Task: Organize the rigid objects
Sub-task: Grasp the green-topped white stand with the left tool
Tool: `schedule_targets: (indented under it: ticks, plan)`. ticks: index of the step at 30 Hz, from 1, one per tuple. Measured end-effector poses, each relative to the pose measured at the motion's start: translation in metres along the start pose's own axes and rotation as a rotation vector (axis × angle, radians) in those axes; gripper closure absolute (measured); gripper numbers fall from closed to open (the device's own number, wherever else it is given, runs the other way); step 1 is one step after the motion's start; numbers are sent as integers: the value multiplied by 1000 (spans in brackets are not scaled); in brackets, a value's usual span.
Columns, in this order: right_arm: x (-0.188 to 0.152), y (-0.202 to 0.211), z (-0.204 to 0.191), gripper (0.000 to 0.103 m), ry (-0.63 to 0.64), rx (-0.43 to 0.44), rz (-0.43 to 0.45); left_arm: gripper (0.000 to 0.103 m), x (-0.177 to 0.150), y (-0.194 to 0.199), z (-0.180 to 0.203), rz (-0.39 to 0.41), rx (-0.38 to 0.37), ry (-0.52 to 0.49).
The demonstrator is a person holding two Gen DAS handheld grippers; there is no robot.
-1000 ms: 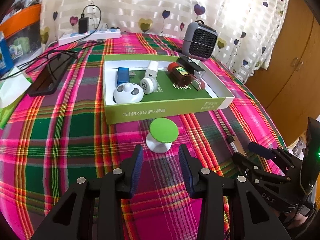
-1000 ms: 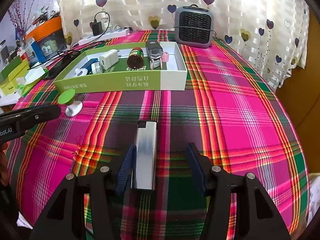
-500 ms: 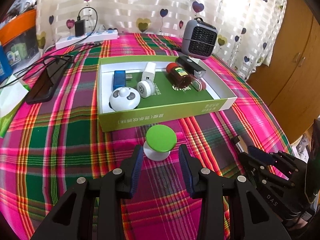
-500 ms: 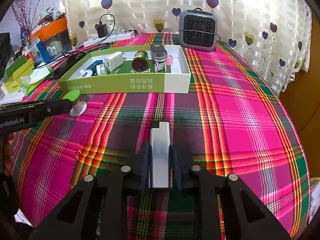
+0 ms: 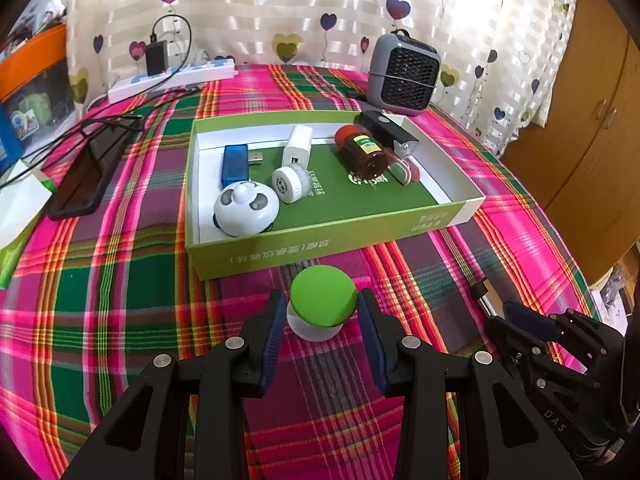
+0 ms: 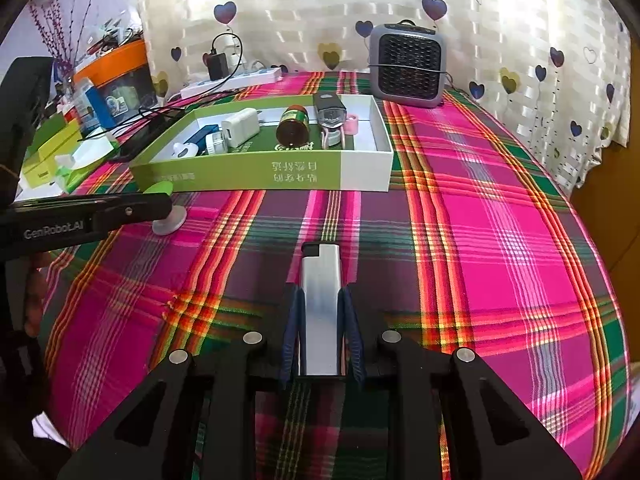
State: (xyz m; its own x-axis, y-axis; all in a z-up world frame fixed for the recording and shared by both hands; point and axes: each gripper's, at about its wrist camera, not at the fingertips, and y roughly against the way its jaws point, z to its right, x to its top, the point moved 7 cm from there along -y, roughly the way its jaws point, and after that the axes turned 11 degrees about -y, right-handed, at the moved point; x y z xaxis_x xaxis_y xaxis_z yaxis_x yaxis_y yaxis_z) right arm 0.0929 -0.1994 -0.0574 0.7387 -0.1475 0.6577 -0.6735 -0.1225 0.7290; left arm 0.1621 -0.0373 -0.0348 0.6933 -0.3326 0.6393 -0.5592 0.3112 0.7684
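A small mushroom-shaped thing with a green top and white base (image 5: pixel 322 308) stands on the plaid cloth, just in front of the green and white box (image 5: pixel 320 248). My left gripper (image 5: pixel 322 302) is open, its blue pads on either side of the green top with thin gaps. In the right wrist view my right gripper (image 6: pixel 320 296) is shut on a silver lighter (image 6: pixel 320 280) that lies lengthwise on the cloth. The box (image 6: pixel 260 172) holds a panda-shaped item (image 5: pixel 246 212), a blue USB stick (image 5: pixel 236 164), a white charger (image 5: pixel 298 146), a brown bottle (image 5: pixel 362 152) and a black lamp (image 5: pixel 388 132).
A grey fan heater (image 5: pixel 402 76) stands behind the box. A power strip (image 5: pixel 172 78), cables and a dark phone (image 5: pixel 92 168) lie at the back left. A wooden cabinet (image 5: pixel 580 140) stands to the right of the table. Boxes and tissues (image 6: pixel 60 148) crowd the left edge.
My right gripper closed on the silver lighter. My left gripper moved forward, so the green-topped thing now sits between its open fingers.
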Motion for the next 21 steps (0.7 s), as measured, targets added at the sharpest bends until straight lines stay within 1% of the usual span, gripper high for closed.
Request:
schedule_targets:
  ticks: [17, 21]
  plan:
    - [1, -1, -1, 79, 5, 2, -1, 67, 4, -9, -3, -10, 10, 15]
    - [1, -1, -1, 79, 5, 1, -1, 71, 4, -8, -3, -5, 6, 15]
